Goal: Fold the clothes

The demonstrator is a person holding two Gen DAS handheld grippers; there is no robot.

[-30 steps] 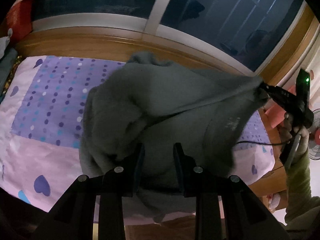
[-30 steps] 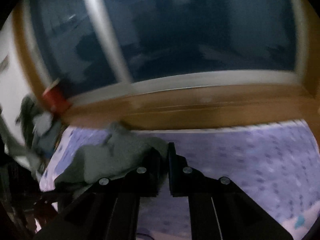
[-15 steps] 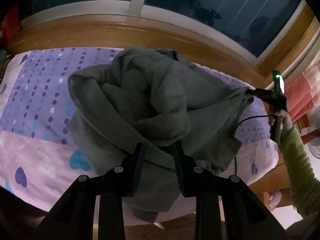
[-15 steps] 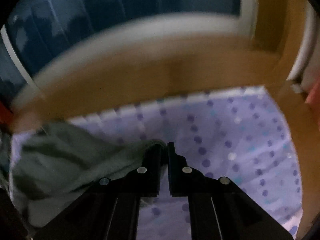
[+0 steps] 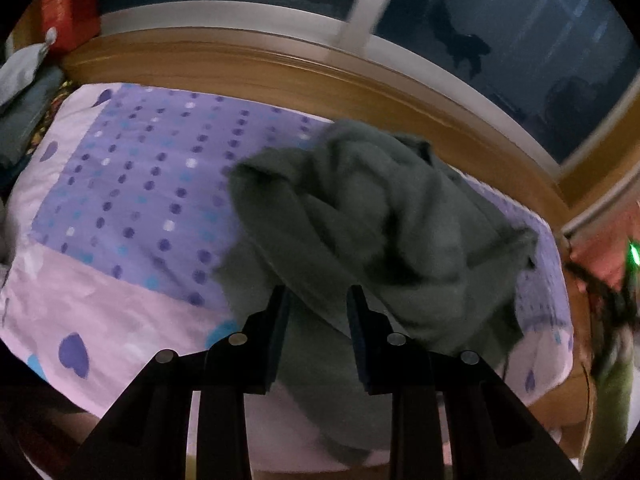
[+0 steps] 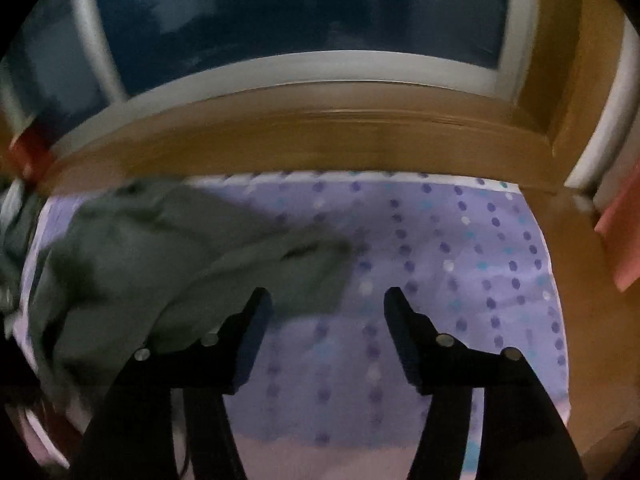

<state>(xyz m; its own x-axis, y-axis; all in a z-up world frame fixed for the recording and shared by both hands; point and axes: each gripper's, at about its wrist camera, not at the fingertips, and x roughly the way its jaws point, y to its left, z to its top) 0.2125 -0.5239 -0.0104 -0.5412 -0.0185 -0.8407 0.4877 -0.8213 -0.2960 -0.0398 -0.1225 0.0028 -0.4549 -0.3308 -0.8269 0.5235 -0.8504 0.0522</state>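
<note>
Grey garment [image 5: 372, 236] lies in a rumpled heap on the bed [image 5: 132, 208], centre to right of the left wrist frame, and at left of the right wrist frame [image 6: 168, 264]. Left tongs [image 5: 316, 312] sit at lower centre, fingers part-way apart with a fold of the cloth running between them; blurry, so cannot tell if the pads actually pinch it. Right tongs [image 6: 328, 308] are spread wide over bare dotted bedspread, holding nothing, with the garment's edge just beside the left finger. Judgement: fabric is bunched rather than flat, so this looks like the laying-out stage, no fold made yet; the wide right tongs suit picking a fresh edge to pull the heap out flat. No containers visible. Red object [image 5: 70, 12] sits at upper left on the wooden ledge [image 5: 280, 68] below the window; other cloth is piled at the left edge.
</note>
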